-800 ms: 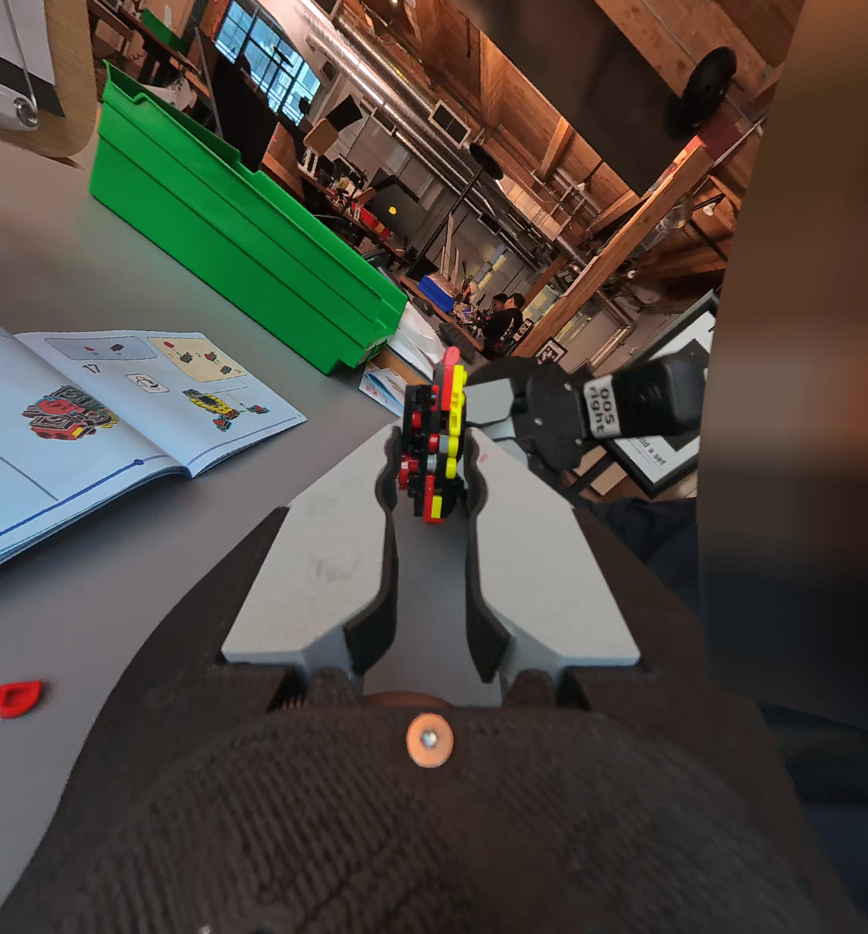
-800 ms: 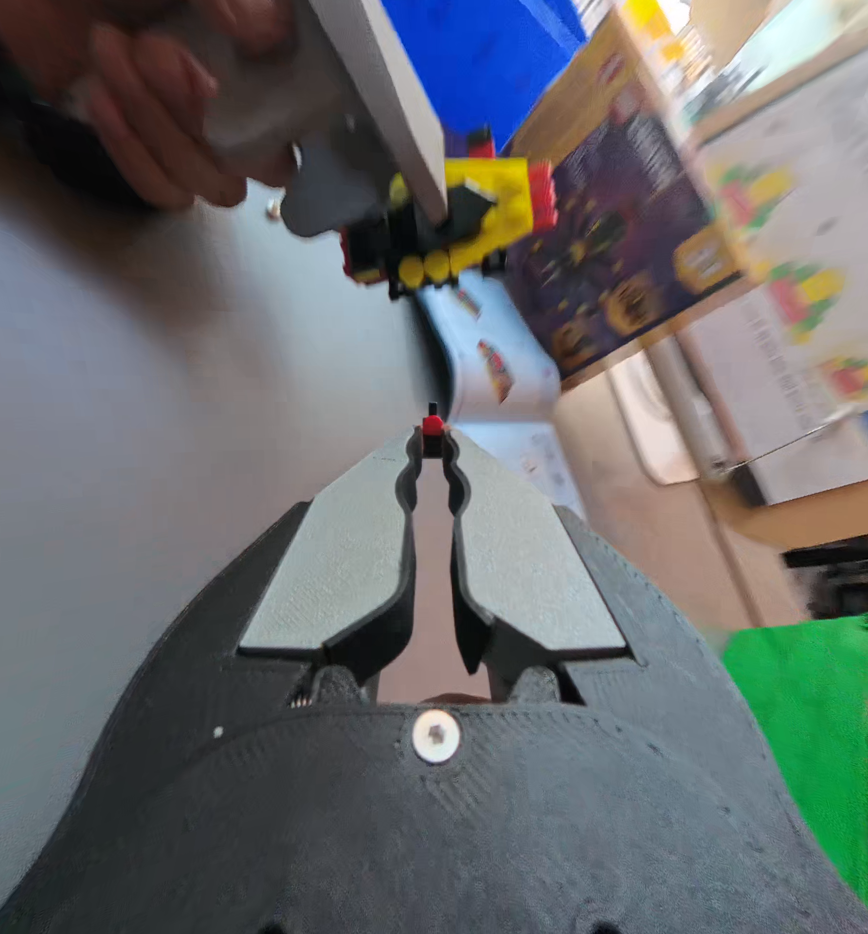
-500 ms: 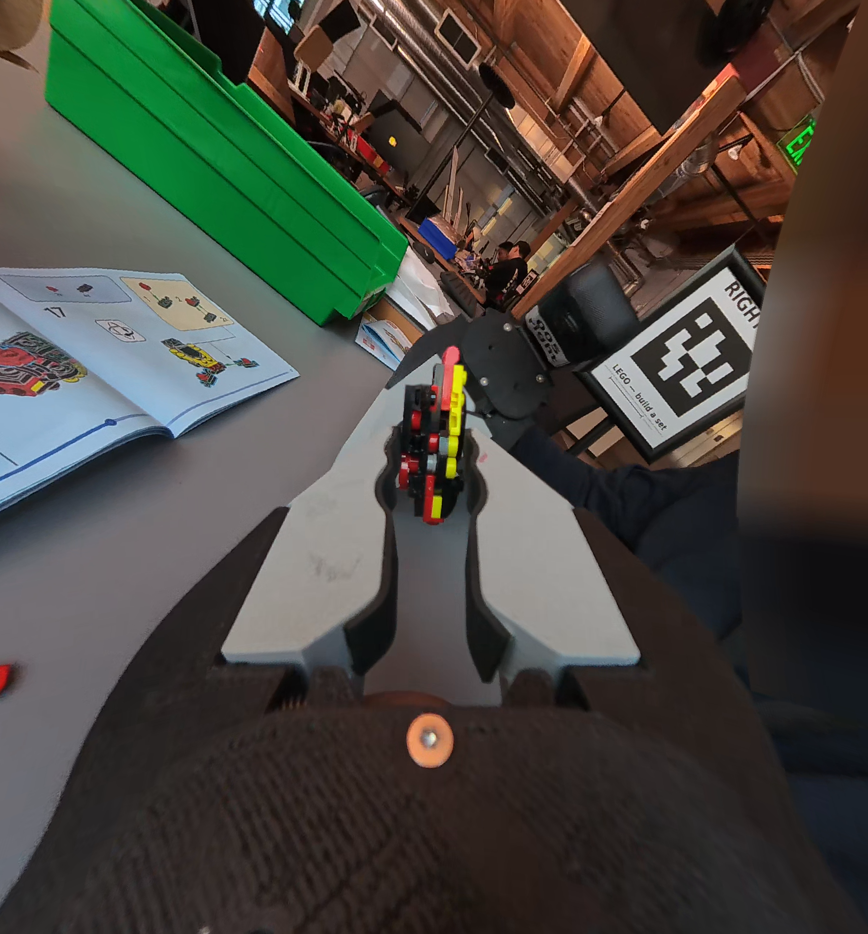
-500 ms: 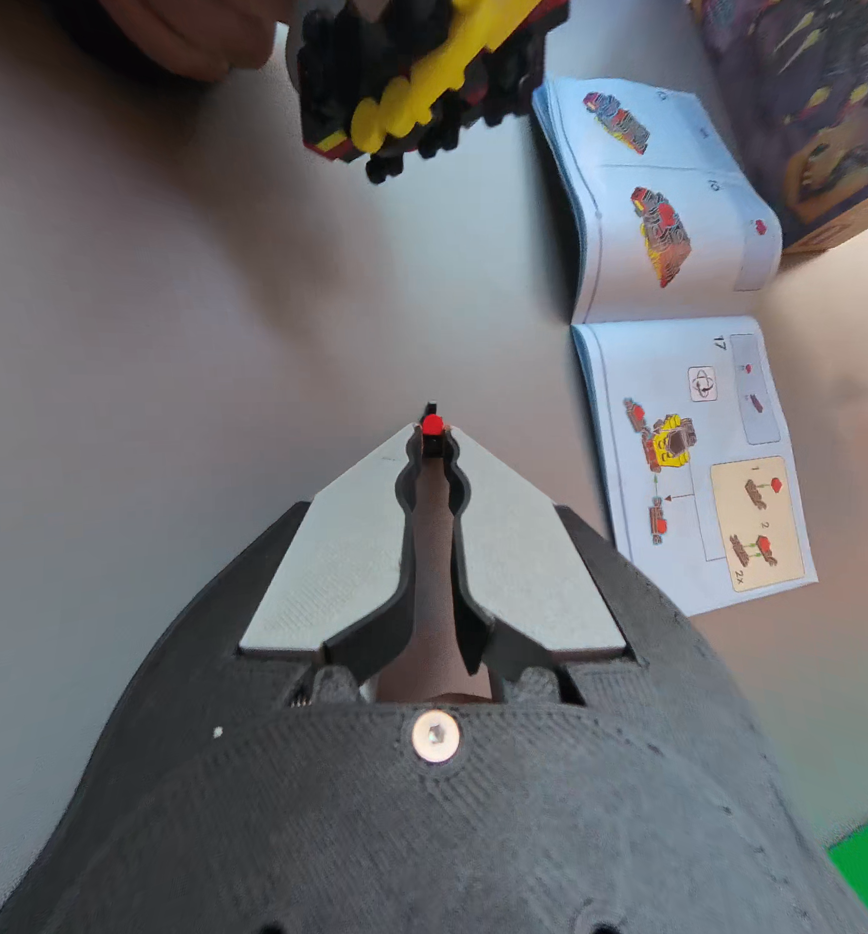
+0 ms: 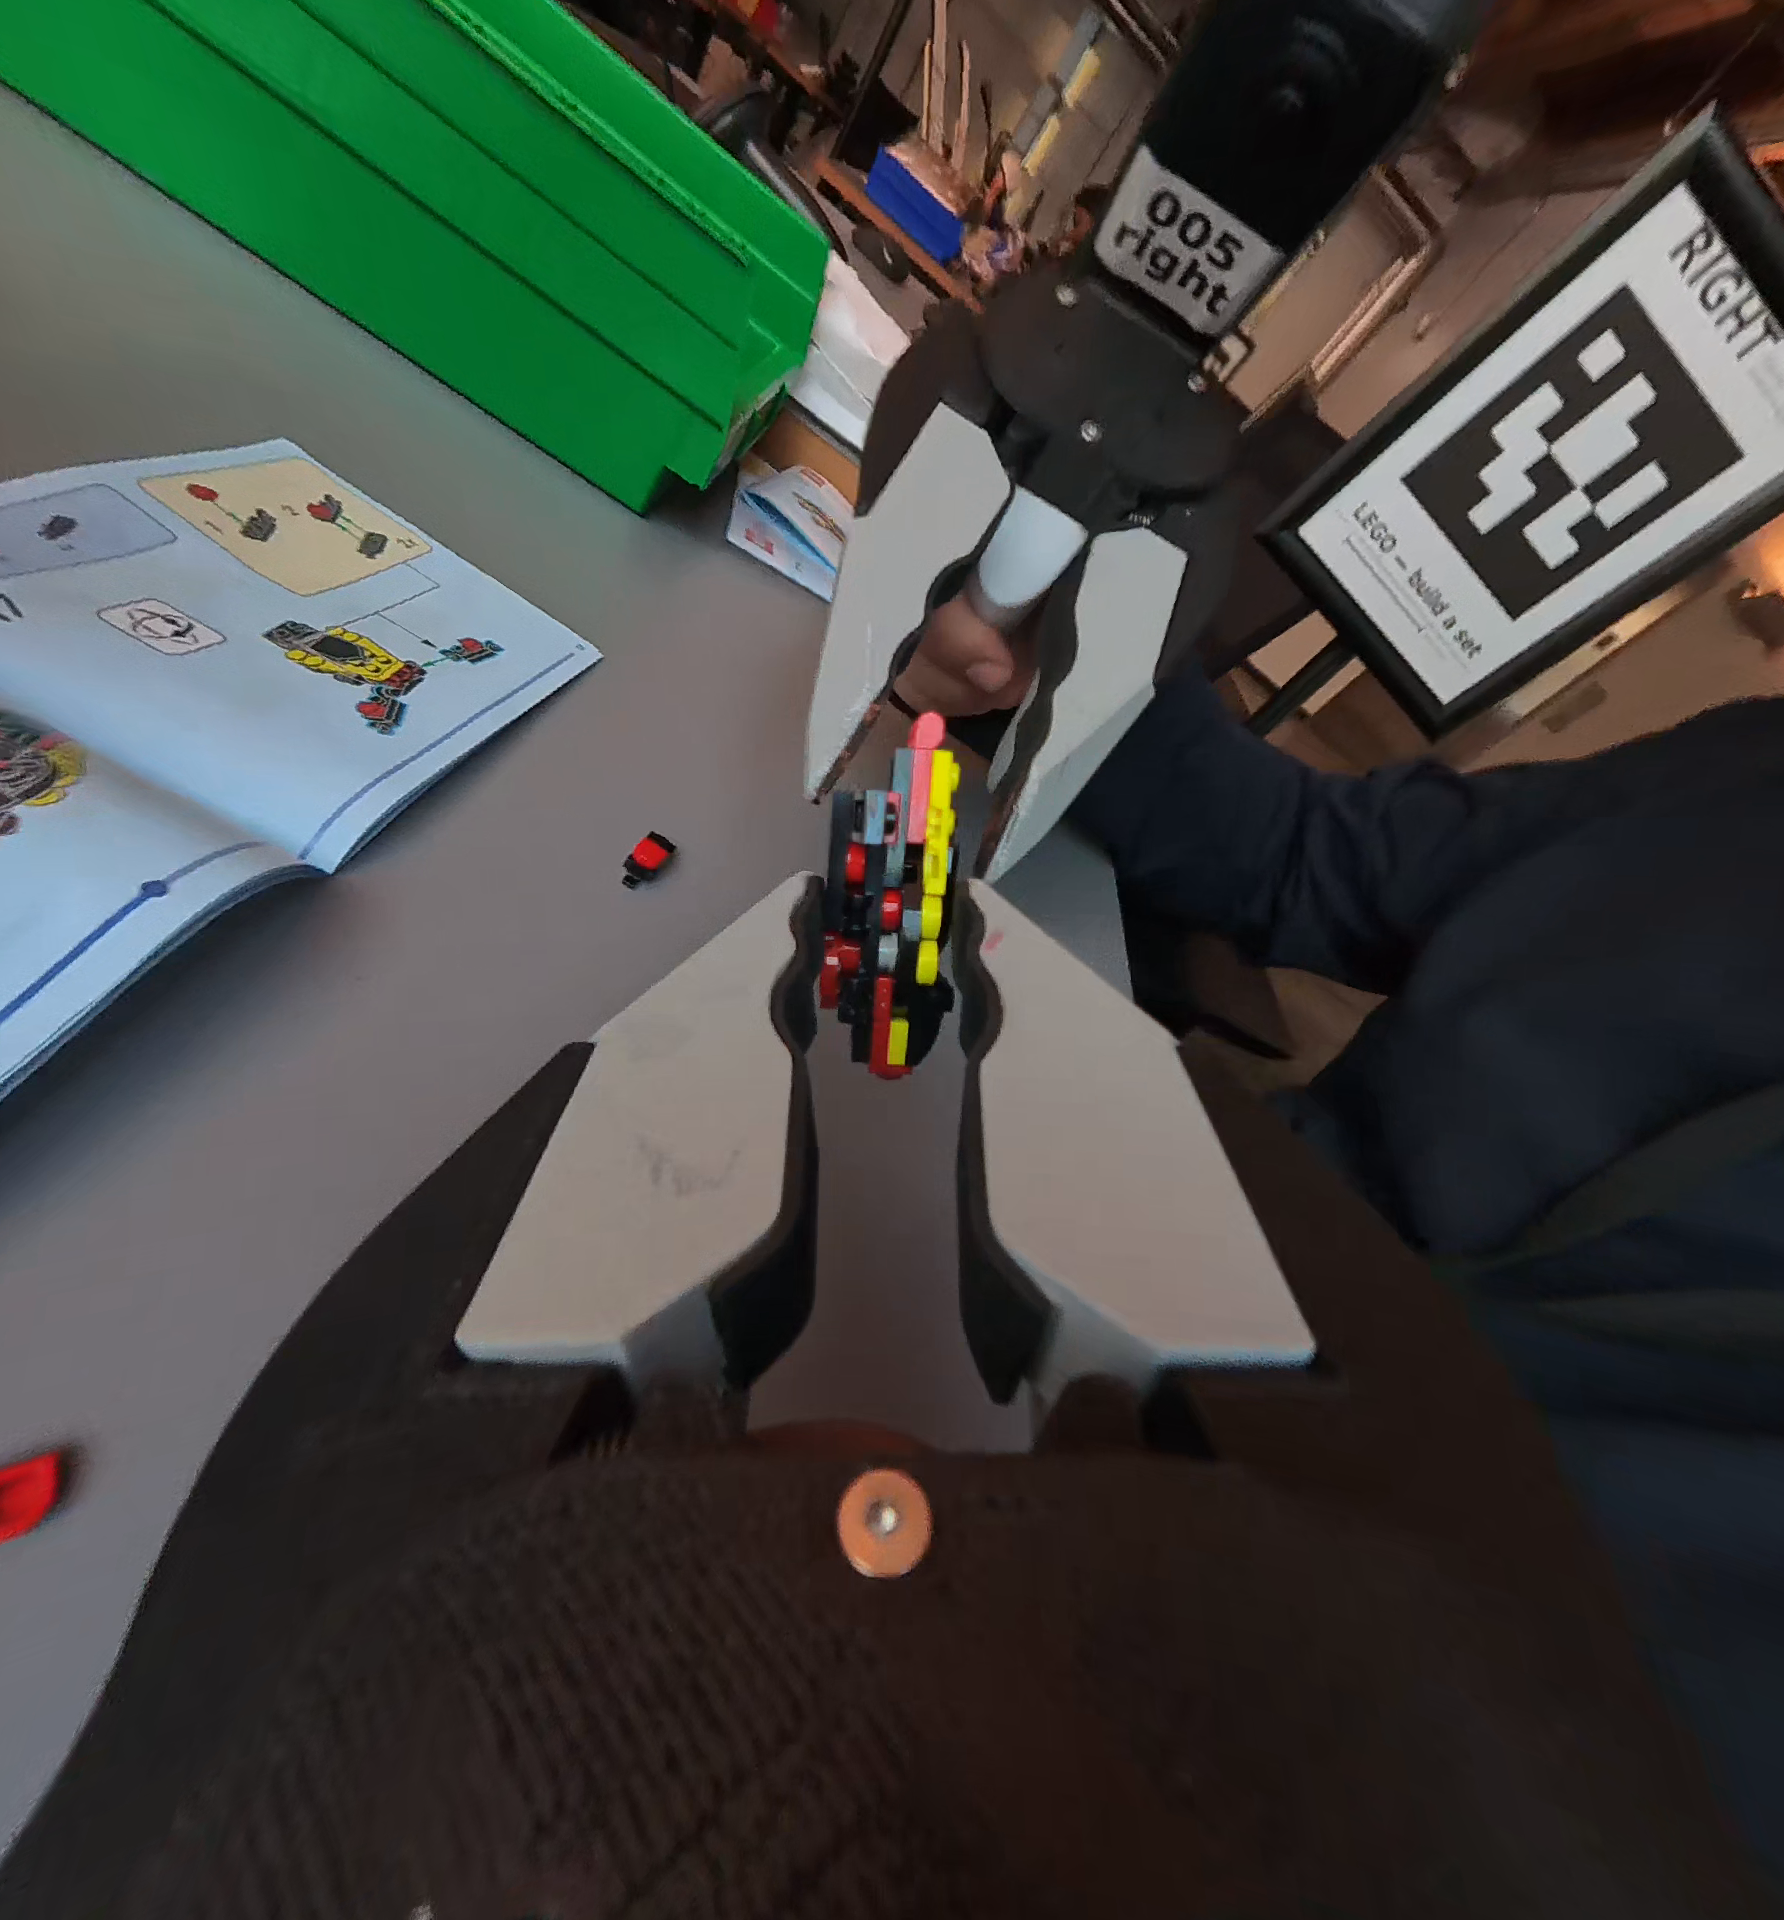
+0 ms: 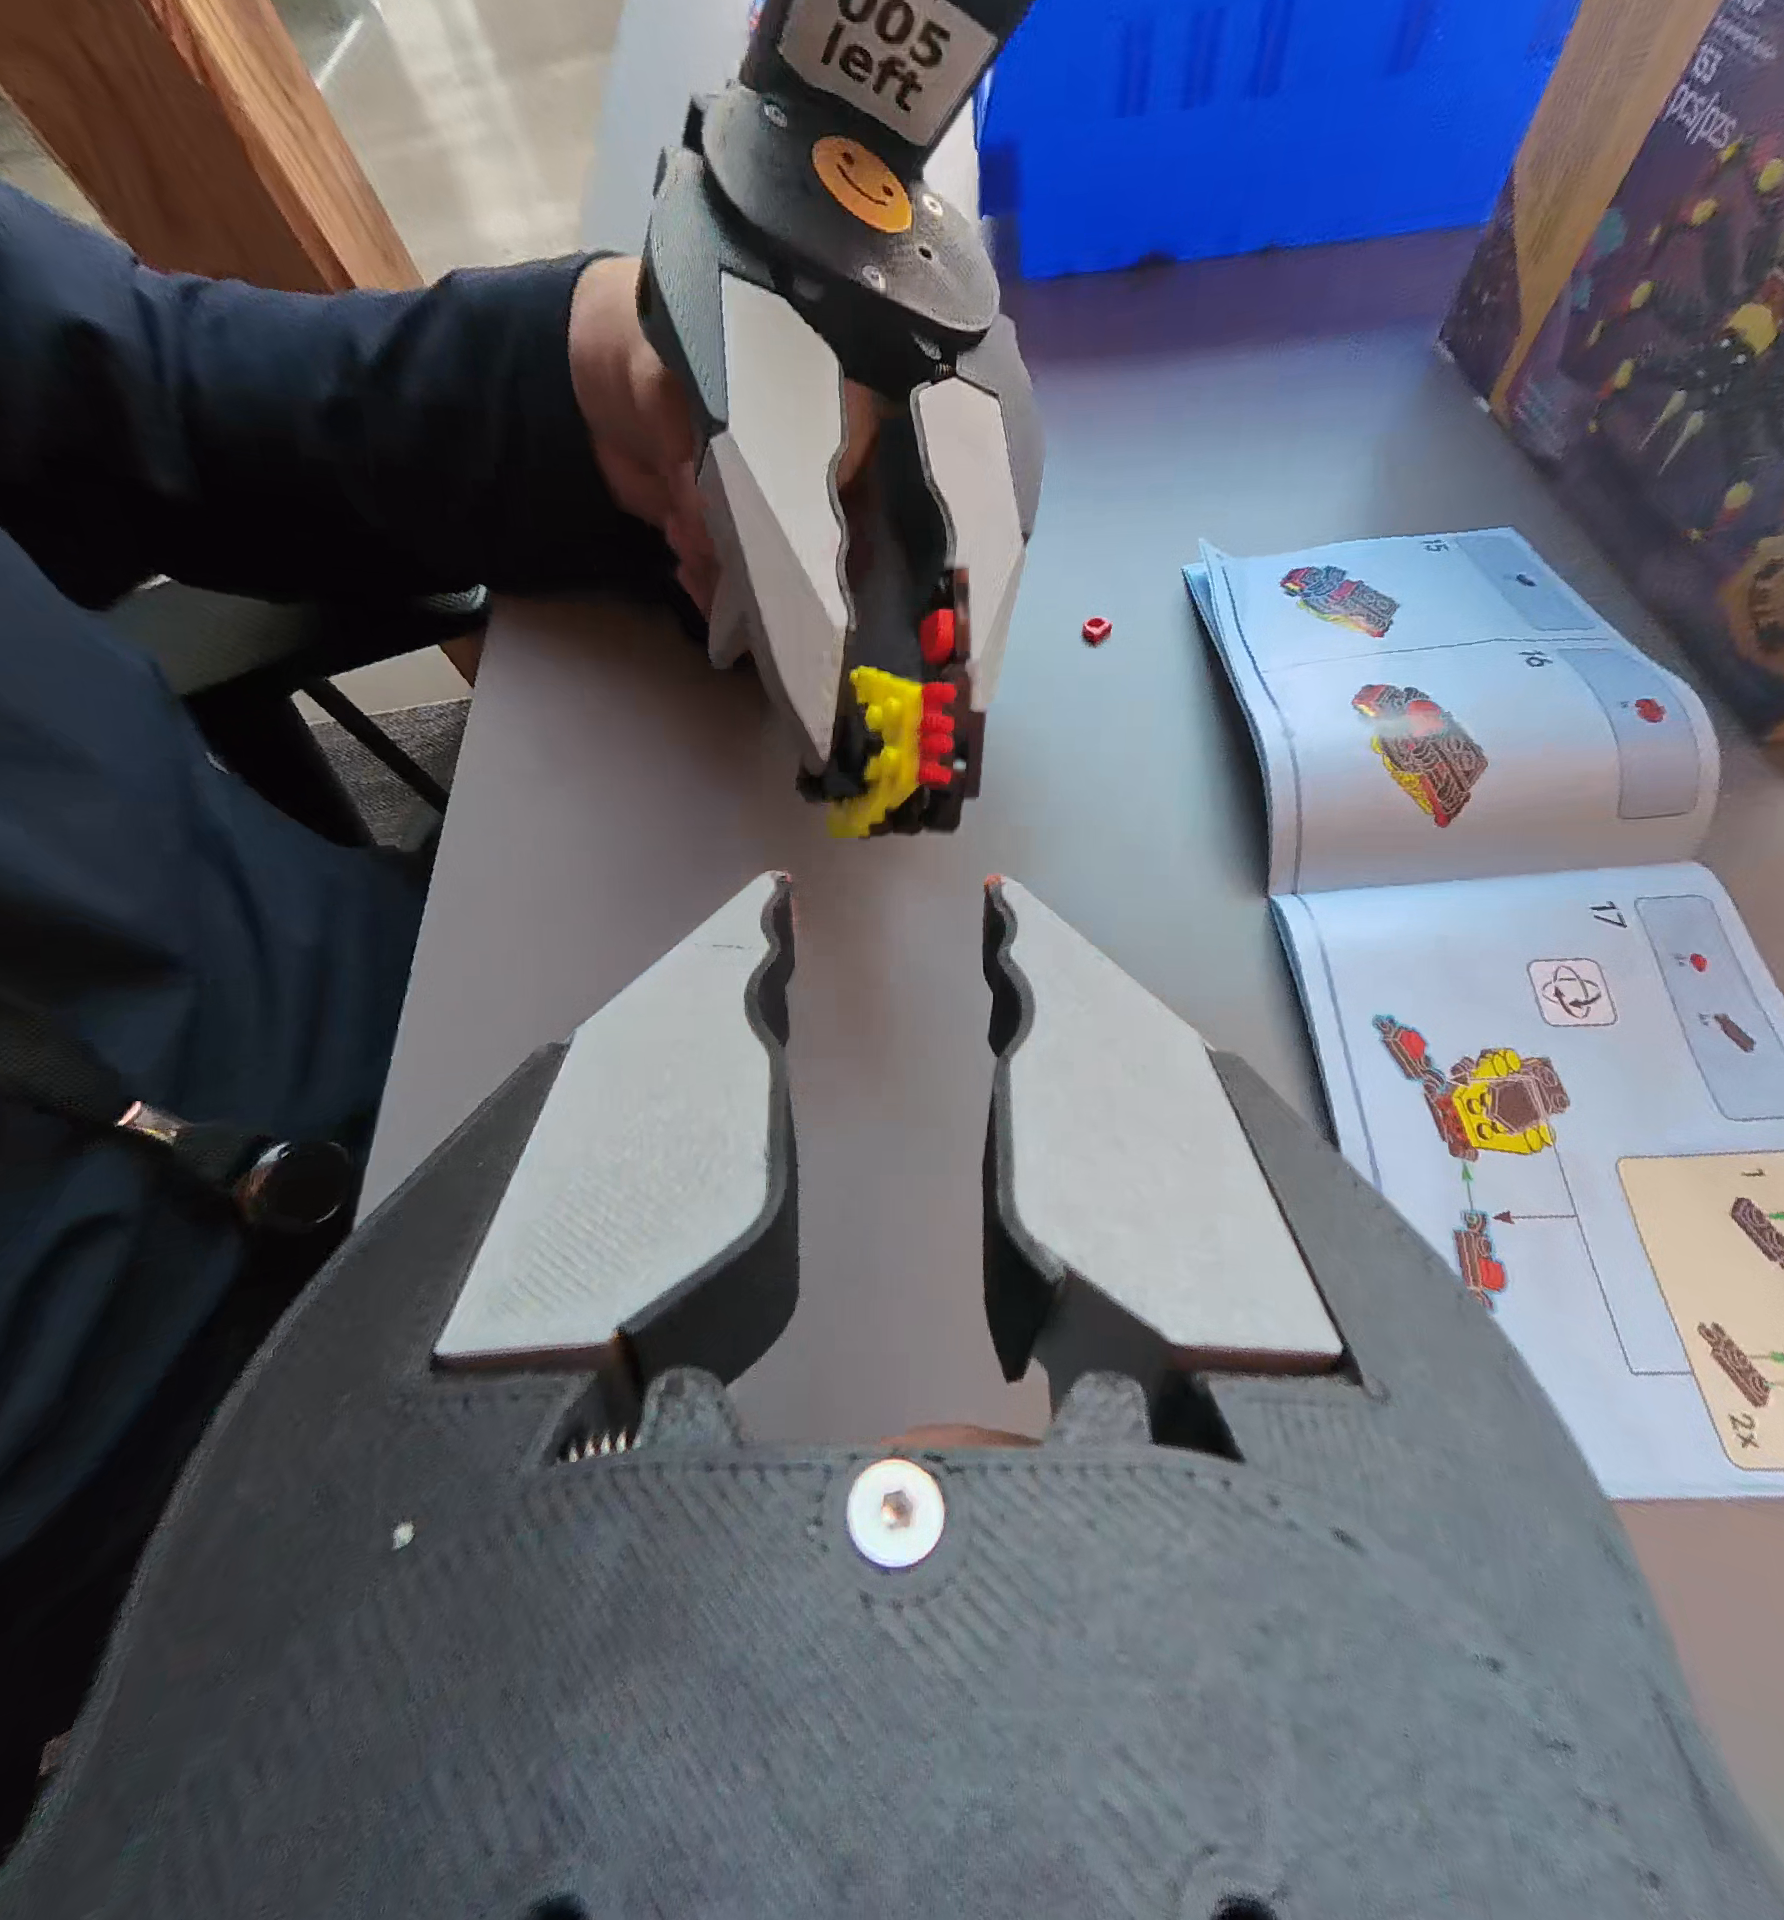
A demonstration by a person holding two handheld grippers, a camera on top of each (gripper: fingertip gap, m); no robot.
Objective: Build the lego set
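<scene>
Left gripper (image 5: 883, 914) clamped on the half-built model (image 5: 888, 914); right gripper (image 6: 886, 883) stood empty with its jaws wide apart.

The model was pinched on edge between the left fingertips, above the grey table (image 5: 452, 1039), with the right gripper just beyond it. Its grip looked narrow, so pressing a brick on could have twisted the model loose or popped pieces off. A small red-and-black piece (image 5: 649, 858) lay on the table near the open instruction booklet (image 5: 244, 675), and a red piece (image 5: 7, 1492) lay closer in; either might be knocked off the edge. Farther off were green bins (image 5: 514, 260), a framed marker sign (image 5: 1574, 468), the set's box (image 6: 1698, 364) and a timber-beamed workshop.
</scene>
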